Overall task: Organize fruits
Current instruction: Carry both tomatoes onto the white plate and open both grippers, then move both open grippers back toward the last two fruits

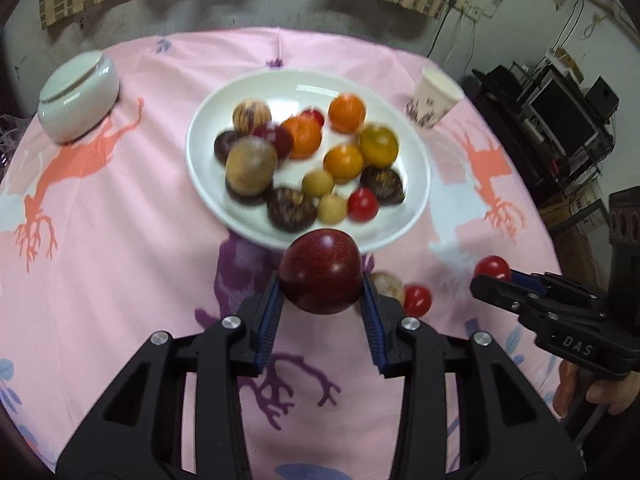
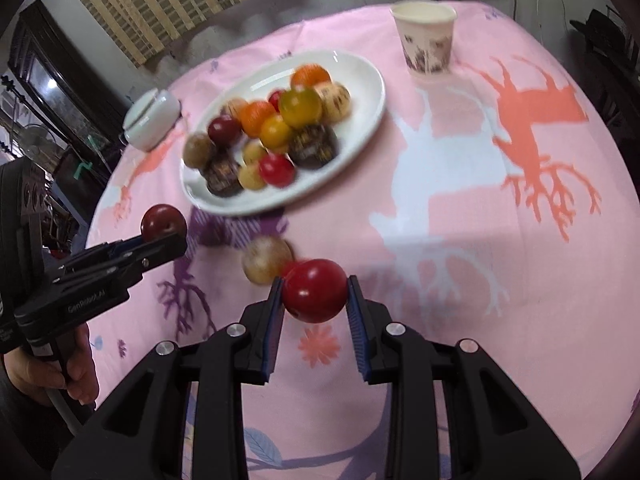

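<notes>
Grippers both loaded, left gripper (image 1: 321,294) clamping a dark red round plum (image 1: 320,271), right gripper (image 2: 315,301) clamping a glossy red cherry tomato (image 2: 315,290): carry each level to bare spots on the far white oval plate (image 1: 416,184), then release gently.

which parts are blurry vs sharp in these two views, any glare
Left wrist view: the dark red fruit in the left gripper is sharp, the plate fruits smeared, with a glare streak on its far rim. Right wrist view: the red tomato is crisp, the tan fruit behind it blurred.
</notes>
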A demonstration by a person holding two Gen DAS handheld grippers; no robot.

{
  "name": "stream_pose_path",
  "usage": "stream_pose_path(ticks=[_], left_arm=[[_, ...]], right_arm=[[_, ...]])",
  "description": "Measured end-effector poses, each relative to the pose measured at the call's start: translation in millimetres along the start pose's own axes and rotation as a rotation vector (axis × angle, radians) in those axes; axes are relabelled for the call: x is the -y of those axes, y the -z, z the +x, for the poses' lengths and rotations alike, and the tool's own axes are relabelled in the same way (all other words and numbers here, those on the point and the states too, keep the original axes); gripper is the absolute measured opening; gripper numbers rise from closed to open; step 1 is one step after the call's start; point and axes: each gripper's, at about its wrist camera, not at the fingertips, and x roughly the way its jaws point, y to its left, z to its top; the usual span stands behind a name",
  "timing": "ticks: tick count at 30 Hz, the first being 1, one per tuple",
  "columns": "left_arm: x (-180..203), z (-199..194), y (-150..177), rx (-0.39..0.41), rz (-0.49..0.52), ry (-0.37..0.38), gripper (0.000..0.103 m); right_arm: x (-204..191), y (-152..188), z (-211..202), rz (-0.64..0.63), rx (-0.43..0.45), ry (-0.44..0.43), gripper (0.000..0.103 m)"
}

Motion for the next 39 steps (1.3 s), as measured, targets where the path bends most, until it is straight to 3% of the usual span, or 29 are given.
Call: stream_pose_path(ticks=[4,8,14,20,22,24,26,33,39], left_arm=[[2,1,-31,0.037,0.0,0.007,0.039],[-1,23,-53,0.012,-0.032,0.004,0.039],[-1,52,-62,-0.023,-0.029,-0.017,0.039],[-6,66,-66,-0.038,-0.055,-0.035,0.041],[-9,65,-68,-0.022,-0.07,-0.038,0.05],[-10,59,-71,0.003,-0.084,-0.059,0.075],[-11,54,-72,0.029,-0.094,-0.072,0.077],[-9,25,-65,0.069,-0.087,-0.076,0.081],[-8,7,-37,0.06,-0.092,-0.073,0.083]], right_arm=[[-11,-36,-2,-0.008,0.051,-0.042,0.031],[-15,-72,13,0.012,0.06,-0.088,0.031],[-16,-104,41,0.092,0.053,-0.147,0.031],[-29,-124,61,0.093,0.053,-0.131,0.033],[-28,-126,65,0.109,0.053,-0.132,0.034],[-28,-126,65,0.113,0.064,-0.131,0.04],[-24,-124,61,0.137,0.09,-0.137,0.068],[-8,-109,38,0.175,0.111,-0.172,0.069],[19,-71,20,0.238,0.087,-0.138,0.069]])
